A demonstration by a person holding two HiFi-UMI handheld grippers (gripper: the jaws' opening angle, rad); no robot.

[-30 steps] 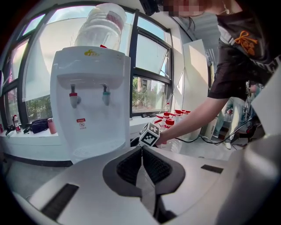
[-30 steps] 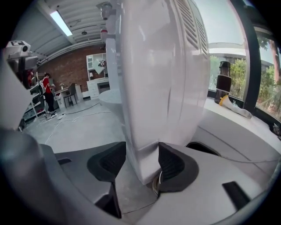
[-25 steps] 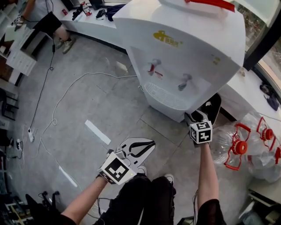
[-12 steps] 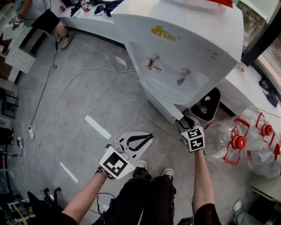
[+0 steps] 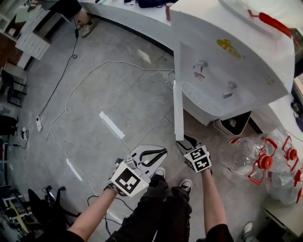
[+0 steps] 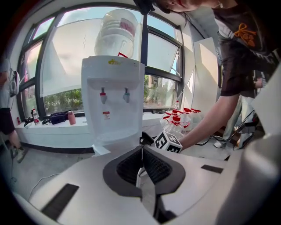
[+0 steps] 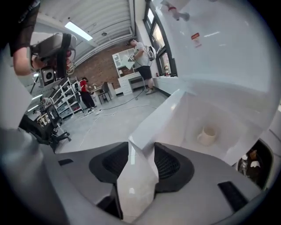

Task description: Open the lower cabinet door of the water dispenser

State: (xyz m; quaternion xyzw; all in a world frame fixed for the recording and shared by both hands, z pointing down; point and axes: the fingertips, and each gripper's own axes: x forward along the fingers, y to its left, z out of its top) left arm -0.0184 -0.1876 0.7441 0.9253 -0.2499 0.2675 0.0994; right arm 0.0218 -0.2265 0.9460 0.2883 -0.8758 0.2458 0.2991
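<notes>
The white water dispenser [image 5: 236,52] stands at the upper right of the head view. Its lower cabinet door [image 5: 178,113] stands swung out, seen edge-on as a narrow white slab. My right gripper [image 5: 182,141] holds the door's free edge. In the right gripper view that edge [image 7: 158,118] sits between the black pads, and the jaws are opening slightly around it. A pale mug [image 7: 206,135] stands inside the open cabinet. My left gripper [image 5: 151,156] hovers over the floor, left of the right one, shut with nothing in it [image 6: 141,169].
Several empty water bottles with red caps [image 5: 265,160] lie on the floor at the right. A black bin [image 5: 232,124] sits beside the dispenser's base. White cables [image 5: 71,104] trail across the grey floor at the left. A white counter [image 5: 128,12] runs along the back.
The cabinet door has swung open, out from the dispenser's front. My right gripper has moved left and toward me with the door's edge. The left gripper has shifted a little.
</notes>
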